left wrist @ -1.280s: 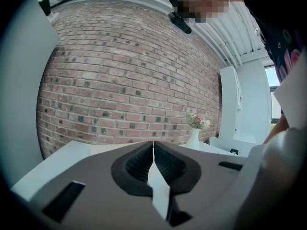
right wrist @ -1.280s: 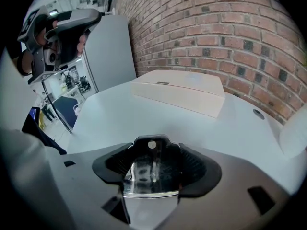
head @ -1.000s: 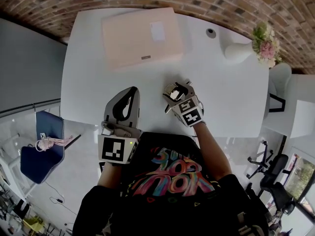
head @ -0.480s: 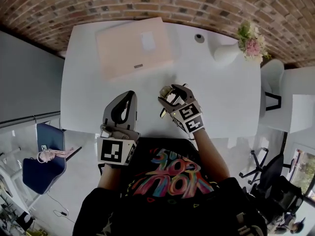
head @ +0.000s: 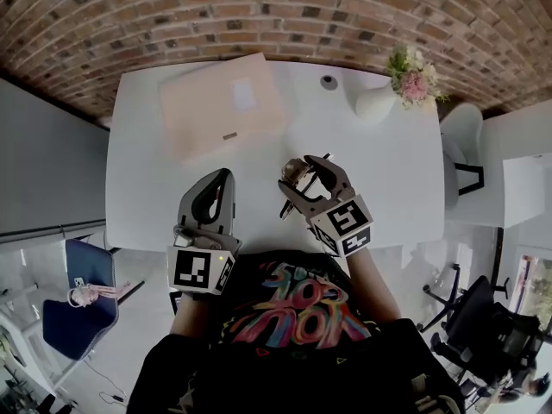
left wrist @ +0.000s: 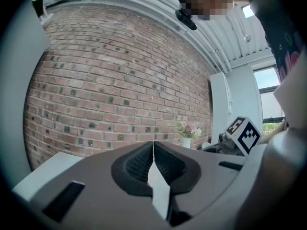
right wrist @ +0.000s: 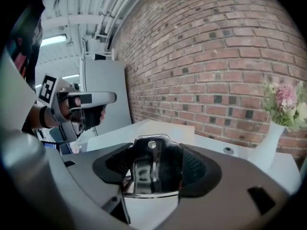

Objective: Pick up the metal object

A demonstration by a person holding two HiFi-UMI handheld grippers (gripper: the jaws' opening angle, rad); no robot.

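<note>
A shiny metal object (right wrist: 151, 169), flat with a small hole near its top, is clamped between the jaws of my right gripper (right wrist: 152, 172). In the head view the right gripper (head: 302, 178) holds this metal object (head: 296, 172) lifted above the white table (head: 397, 171), near its front middle. My left gripper (head: 215, 198) rests to the left of it over the table's front edge, shut with nothing between its jaws. In the left gripper view its dark pads (left wrist: 142, 162) meet in a thin line.
A pale pink flat box (head: 222, 106) lies at the back left of the table. A white vase with pink flowers (head: 392, 80) stands at the back right, beside a small round dark fitting (head: 328, 82). A brick wall (head: 276, 15) runs behind the table.
My right gripper has risen off the table with the metal object and tilted up. The left gripper has stayed in place. The head view has shifted, so the table sits lower in frame.
</note>
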